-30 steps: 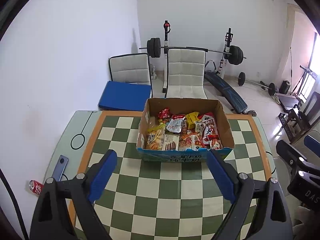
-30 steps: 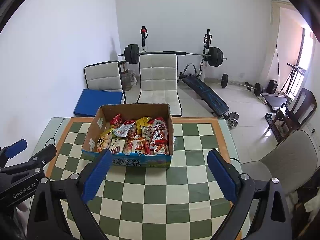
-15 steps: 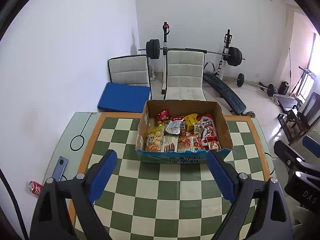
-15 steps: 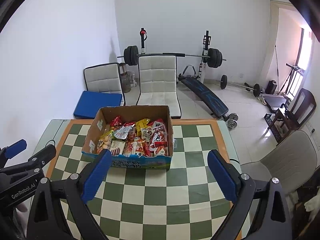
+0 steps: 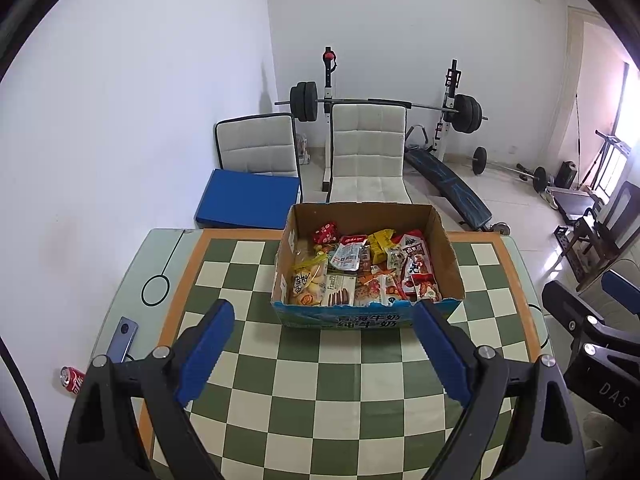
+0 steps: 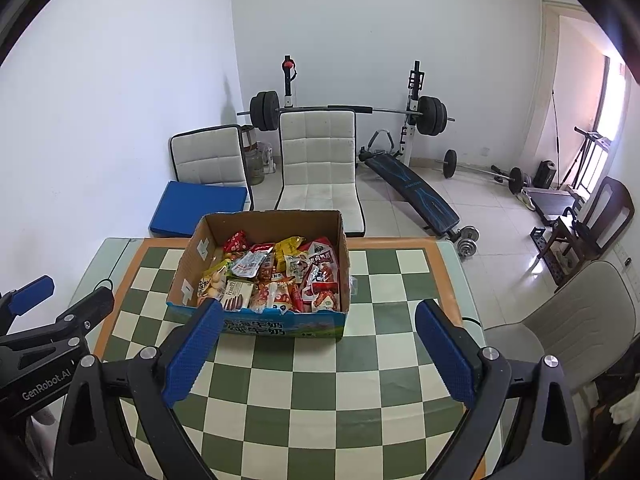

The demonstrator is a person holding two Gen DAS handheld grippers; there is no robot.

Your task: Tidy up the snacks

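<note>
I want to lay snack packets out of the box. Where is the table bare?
Bare checkerboard table lies between the cardboard box and the hand-held grippers, and right of the box. The box is crammed. A phone occupies the left edge.

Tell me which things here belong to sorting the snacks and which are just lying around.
Belongs to the job:
cardboard box
snack packets
left gripper, jaws open
right gripper, jaws open

Lying about:
phone
red soda can
barbell rack
white chairs
blue cushion
</note>
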